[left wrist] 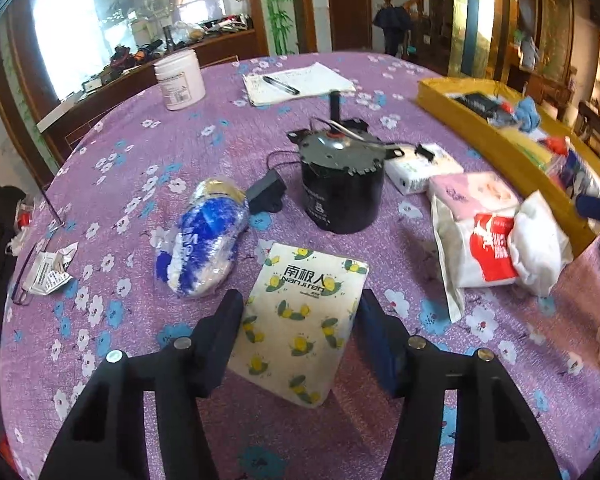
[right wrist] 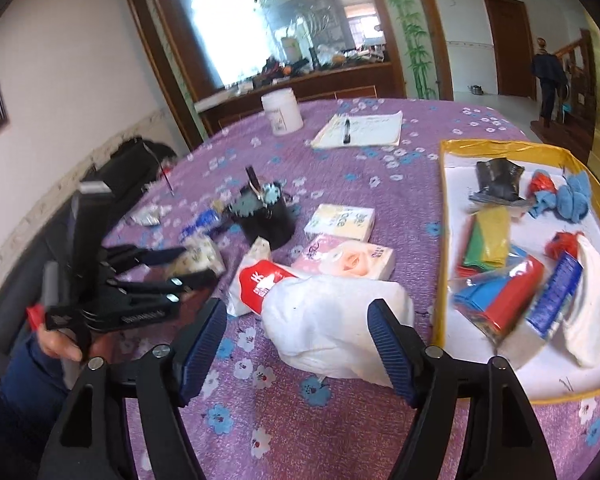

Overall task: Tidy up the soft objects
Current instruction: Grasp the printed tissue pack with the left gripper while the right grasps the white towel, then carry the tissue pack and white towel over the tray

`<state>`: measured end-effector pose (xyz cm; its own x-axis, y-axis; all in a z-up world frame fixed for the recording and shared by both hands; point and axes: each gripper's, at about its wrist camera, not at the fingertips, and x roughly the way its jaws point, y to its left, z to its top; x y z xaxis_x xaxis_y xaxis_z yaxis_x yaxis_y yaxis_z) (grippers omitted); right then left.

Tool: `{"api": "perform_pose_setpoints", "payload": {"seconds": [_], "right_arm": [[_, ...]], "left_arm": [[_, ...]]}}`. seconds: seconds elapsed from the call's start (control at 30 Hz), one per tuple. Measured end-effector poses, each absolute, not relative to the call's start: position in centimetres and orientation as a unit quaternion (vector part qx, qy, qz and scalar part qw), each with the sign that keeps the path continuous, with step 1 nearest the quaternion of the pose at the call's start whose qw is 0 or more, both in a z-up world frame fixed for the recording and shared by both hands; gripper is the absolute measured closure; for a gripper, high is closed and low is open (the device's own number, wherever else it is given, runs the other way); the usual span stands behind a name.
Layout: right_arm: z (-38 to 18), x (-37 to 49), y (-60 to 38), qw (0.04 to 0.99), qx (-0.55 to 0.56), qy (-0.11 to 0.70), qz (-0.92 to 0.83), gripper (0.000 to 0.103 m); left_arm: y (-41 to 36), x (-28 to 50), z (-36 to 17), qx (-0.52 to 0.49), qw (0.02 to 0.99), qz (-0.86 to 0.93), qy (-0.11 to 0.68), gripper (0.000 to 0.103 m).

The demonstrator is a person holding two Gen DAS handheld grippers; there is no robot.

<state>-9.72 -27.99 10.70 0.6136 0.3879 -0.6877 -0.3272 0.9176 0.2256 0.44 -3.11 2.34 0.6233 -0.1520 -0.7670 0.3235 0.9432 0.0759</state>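
My left gripper (left wrist: 298, 304) is open, its fingers on either side of a white tissue pack with yellow bee prints (left wrist: 298, 320) that lies on the purple flowered tablecloth (left wrist: 140, 160). My right gripper (right wrist: 298, 312) is open around a soft white cloth bundle (right wrist: 332, 320) lying against a red-and-white tissue pack (right wrist: 256, 284). A pink tissue pack (right wrist: 344, 258) and a pale yellow tissue pack (right wrist: 340, 222) lie behind. The left gripper with the bee pack also shows in the right wrist view (right wrist: 196, 260). A blue-and-white wrapped bundle (left wrist: 204, 236) lies left of the bee pack.
A yellow-rimmed tray (right wrist: 440, 240) at the right holds several soft items, cloths and packs. A black motor (left wrist: 340, 184) with its cable and adapter stands mid-table. A white tub (left wrist: 180, 80), a notepad with pen (left wrist: 296, 82) and a torn wrapper (left wrist: 50, 272) also lie on the table.
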Motion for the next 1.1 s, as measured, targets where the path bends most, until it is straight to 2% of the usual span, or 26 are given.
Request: {"api": "perform_pose_setpoints", "payload": {"seconds": [0.23,0.3,0.33,0.43,0.7,0.83,1.1], "right_arm": [[8.5,-7.9,-25.6,0.892,-0.018,0.426,0.152,0.025],[8.0,-7.9,-25.6,0.891,-0.017,0.430,0.144,0.044],[7.7,-7.8,-25.5,0.887,-0.018,0.438,0.143,0.065],[8.1,-8.2,-25.7,0.890,-0.011,0.432,0.144,0.085],[12.5,-10.7,-27.3,0.916,0.058,0.354,0.182,0.086],[13.9,-12.2,-26.2,0.923,0.049,0.319,0.208,0.086],[12.7,-12.1,-25.7,0.922,0.046,0.327,0.205,0.086]], "left_arm": [[-2.1,-0.3,3.5,0.071,0.905,-0.151,0.391,0.045],[-2.3,-0.4,3.5,0.073,0.905,-0.155,0.390,0.045],[-2.3,-0.5,3.6,0.074,0.905,-0.156,0.389,0.045],[-2.4,-0.7,3.7,0.076,0.906,-0.160,0.384,0.045],[-2.5,-1.5,4.7,0.065,0.912,-0.176,0.365,0.045],[-2.3,-2.4,5.8,0.047,0.914,-0.177,0.362,0.045],[-4.2,-4.5,7.0,0.044,0.922,-0.168,0.347,0.045]]}}
